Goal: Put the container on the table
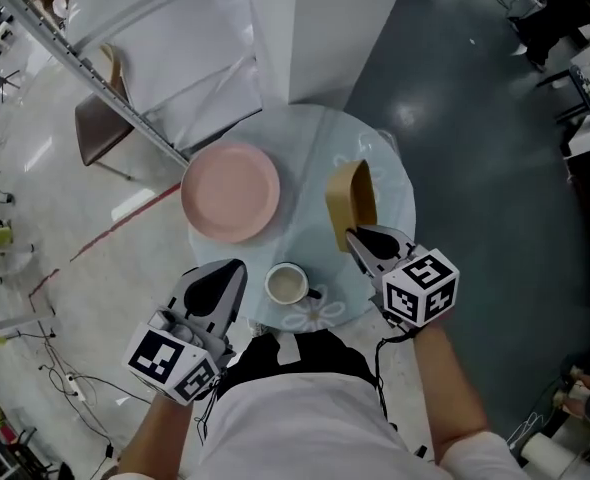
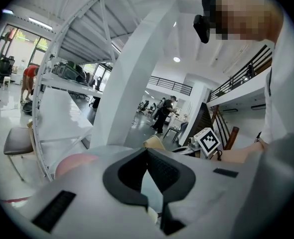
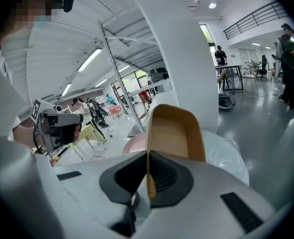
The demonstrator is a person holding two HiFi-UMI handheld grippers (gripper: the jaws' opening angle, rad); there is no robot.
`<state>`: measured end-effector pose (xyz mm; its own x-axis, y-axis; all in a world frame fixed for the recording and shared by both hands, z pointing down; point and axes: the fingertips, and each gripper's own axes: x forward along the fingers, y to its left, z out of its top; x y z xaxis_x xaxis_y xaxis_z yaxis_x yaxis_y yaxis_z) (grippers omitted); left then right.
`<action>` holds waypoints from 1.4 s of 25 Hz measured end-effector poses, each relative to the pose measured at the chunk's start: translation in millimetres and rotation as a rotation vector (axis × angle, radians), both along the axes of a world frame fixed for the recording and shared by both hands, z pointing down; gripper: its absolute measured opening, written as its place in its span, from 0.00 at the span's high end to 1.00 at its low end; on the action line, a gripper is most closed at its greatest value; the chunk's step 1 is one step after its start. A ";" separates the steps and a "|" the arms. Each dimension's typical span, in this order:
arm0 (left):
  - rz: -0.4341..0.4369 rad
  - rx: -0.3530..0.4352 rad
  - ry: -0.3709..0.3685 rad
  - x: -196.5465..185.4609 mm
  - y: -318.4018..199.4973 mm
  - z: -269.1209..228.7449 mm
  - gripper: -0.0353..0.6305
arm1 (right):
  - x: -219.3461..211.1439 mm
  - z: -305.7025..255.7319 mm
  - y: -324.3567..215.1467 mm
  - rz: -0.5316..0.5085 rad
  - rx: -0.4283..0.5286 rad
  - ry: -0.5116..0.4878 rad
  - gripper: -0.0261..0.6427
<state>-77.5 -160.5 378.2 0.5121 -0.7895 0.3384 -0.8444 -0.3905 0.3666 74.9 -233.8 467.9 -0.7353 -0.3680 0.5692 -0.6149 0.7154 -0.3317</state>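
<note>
Over the right half of the round glass counter [image 1: 390, 173], the right gripper [image 1: 360, 236] holds the tan container [image 1: 350, 200] by one thin wall. In the right gripper view its fingers [image 3: 162, 176] are pinched on that wall, with the container's open inside rising just above them. The container is tipped on edge, its opening turned toward the pink plate [image 1: 230, 192]. Whether its lower edge touches the glass cannot be told. The plate lies on the left part of the counter, apart from the container. A white cup [image 1: 287, 285] with a small handle stands at the near edge, between the two grippers. The left gripper [image 1: 230, 273] sits at the counter's near-left rim, just beside the cup, its fingers closed together at the tips with nothing between them.
</note>
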 end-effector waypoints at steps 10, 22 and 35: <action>-0.069 -0.034 -0.013 1.0 -11.8 13.1 0.91 | -9.4 50.5 -29.4 -0.090 -0.053 0.061 0.91; -0.122 -0.066 -0.003 -11.8 -22.8 30.9 0.91 | -27.6 105.6 -49.1 -0.204 -0.057 0.209 0.91; -0.157 -0.087 0.027 -21.1 -23.7 45.6 0.91 | -41.0 141.3 -43.8 -0.314 -0.036 0.344 0.91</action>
